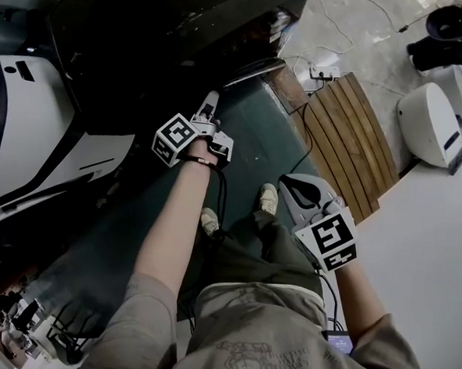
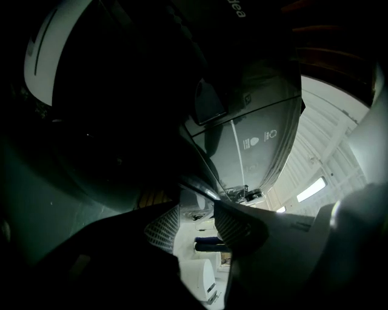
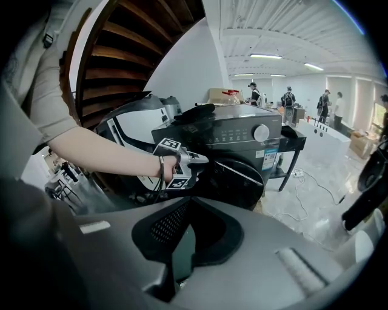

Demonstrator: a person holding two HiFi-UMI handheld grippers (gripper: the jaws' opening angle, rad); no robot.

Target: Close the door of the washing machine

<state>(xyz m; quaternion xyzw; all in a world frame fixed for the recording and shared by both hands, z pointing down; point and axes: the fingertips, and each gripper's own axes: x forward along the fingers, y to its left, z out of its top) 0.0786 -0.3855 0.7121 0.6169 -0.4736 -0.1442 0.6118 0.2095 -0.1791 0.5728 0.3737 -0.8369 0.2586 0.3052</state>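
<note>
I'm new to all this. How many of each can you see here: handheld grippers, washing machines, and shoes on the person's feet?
Grippers: 2, the left gripper and the right gripper
Washing machine: 1
Shoes: 2, the left shoe and the right shoe
Total: 5

Green mat [image 1: 269, 142], wooden slats [image 1: 347, 143] on floor [image 1: 363, 43]

**The room around me**

Below me lies a dark green mat [image 1: 267, 131]. A slatted wooden board [image 1: 353, 145] sits beside it, and white cables [image 1: 323, 74] trail over the pale stone floor [image 1: 362, 24] beyond. Curved wooden stair treads [image 3: 130, 39] rise overhead against a white wall [image 3: 185, 66]. Strip lights [image 3: 267, 56] glow on the ribbed white ceiling [image 3: 291, 30]. People [image 3: 290, 97] stand far off.
</note>
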